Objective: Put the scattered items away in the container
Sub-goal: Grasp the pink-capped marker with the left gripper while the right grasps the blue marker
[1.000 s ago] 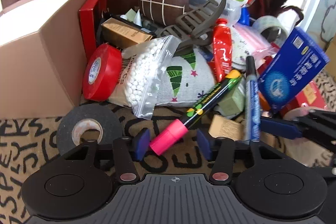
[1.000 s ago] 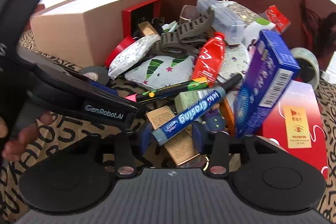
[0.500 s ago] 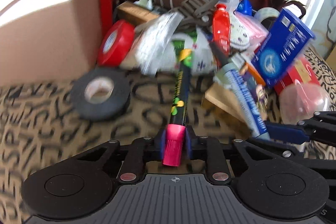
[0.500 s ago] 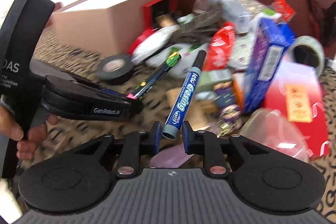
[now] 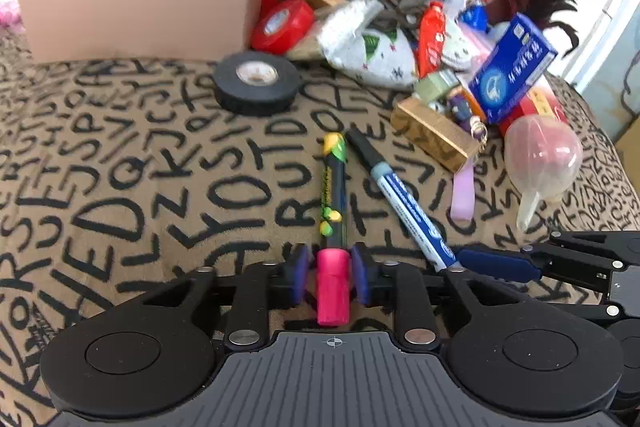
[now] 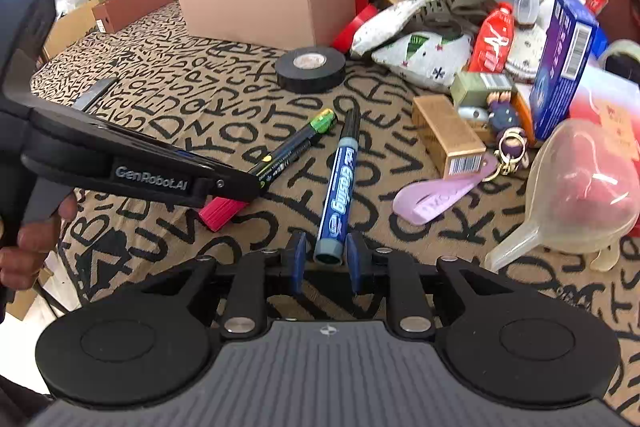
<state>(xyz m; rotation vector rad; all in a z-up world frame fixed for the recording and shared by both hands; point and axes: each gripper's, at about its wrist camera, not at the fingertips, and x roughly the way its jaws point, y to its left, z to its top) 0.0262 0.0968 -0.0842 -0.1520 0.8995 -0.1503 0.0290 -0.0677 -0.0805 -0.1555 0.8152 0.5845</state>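
Both grippers are built of matte black plastic: a ribbed grey housing, two round discs, silver screw heads and blue finger pads (image 6: 298, 261). White "GenRobot.AI" lettering is printed along the left gripper (image 6: 256, 183) side

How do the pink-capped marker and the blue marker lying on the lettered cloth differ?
Colour: the pink-capped marker has a black barrel and a green far end; the blue marker has a blue barrel, grey bands and a black cap. Thickness: the blue marker looks thicker than the pink-capped marker. Pose: they form a V, far ends nearly meeting, near ends apart. Shared: both lie flat on the cloth.
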